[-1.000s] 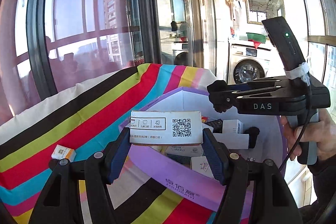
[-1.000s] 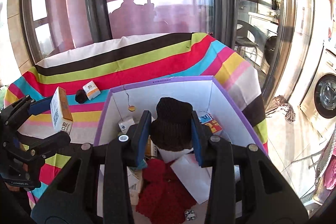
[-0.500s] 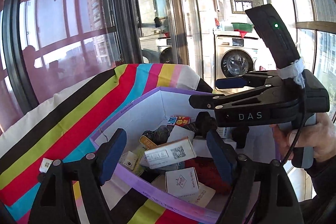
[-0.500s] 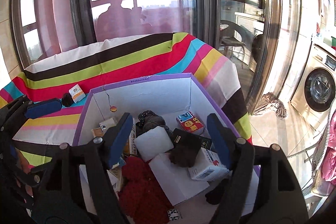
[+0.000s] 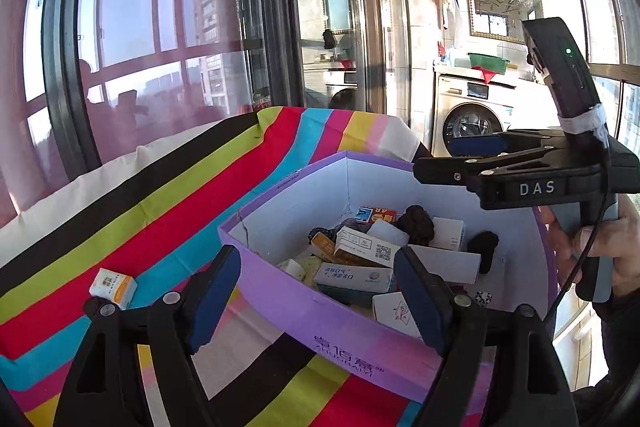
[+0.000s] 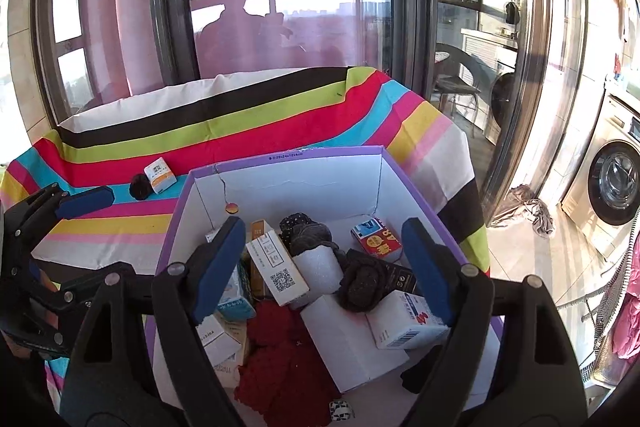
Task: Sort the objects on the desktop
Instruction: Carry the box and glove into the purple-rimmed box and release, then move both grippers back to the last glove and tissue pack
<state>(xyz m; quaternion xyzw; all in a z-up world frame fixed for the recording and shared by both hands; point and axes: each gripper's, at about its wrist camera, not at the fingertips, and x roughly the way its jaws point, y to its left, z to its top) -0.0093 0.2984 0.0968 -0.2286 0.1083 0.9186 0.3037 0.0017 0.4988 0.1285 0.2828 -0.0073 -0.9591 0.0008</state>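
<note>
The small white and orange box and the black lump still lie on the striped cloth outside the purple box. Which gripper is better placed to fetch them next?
Probably the left. The small box lies just beyond the left gripper, whose fingers are empty. The right gripper, opening and empty, hangs over the purple box, with the black lump far off to its side.

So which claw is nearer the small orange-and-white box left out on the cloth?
Left. The left claw is beside the small box, at the bin's near-left rim; the right claw is over the bin's middle.
</note>
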